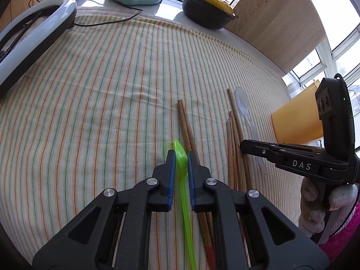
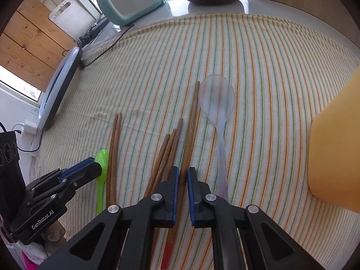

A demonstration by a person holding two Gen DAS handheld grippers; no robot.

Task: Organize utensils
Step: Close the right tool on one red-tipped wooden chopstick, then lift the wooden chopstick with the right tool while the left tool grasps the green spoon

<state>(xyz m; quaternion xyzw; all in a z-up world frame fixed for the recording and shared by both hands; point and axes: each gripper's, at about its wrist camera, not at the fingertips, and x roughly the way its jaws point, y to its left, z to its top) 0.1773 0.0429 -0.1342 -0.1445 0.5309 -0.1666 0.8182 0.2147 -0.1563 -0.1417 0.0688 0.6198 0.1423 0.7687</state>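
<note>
On the striped cloth (image 1: 101, 78) covering the table, the utensils lie in a loose row toward the near edge. Going left to right in the left wrist view: the left gripper (image 1: 181, 155) has its blue pads drawn in narrow on the green plastic spoon (image 1: 182, 168), pinching it at the neck just below the bowl, with the handle running back under the gripper. Just beside it on the right lie a pair of wooden chopsticks (image 1: 185, 126), then a bundle of three more chopsticks (image 1: 234, 139), then the clear plastic spoon (image 1: 241, 103), and at the cloth's right edge a yellow container (image 1: 294, 121).

Only this view shows the right gripper (image 1: 244, 146) from the side, reaching in over the bundle, held by a gloved hand (image 1: 315, 202) with a pink sleeve (image 1: 344, 236). It also shows the yellow lid on the dark pot (image 1: 209, 9) at the far edge.

The right wrist view shows what that side view cannot: its jaws stand nearly together on a single long chopstick (image 2: 191, 121), which runs between the pads, the clear spoon just to its right. It also shows the left gripper from outside at the left edge, the ring light (image 2: 58, 90), a white cutting board (image 2: 65, 13) and a teal appliance (image 2: 130, 0) beyond the far-left corner
</note>
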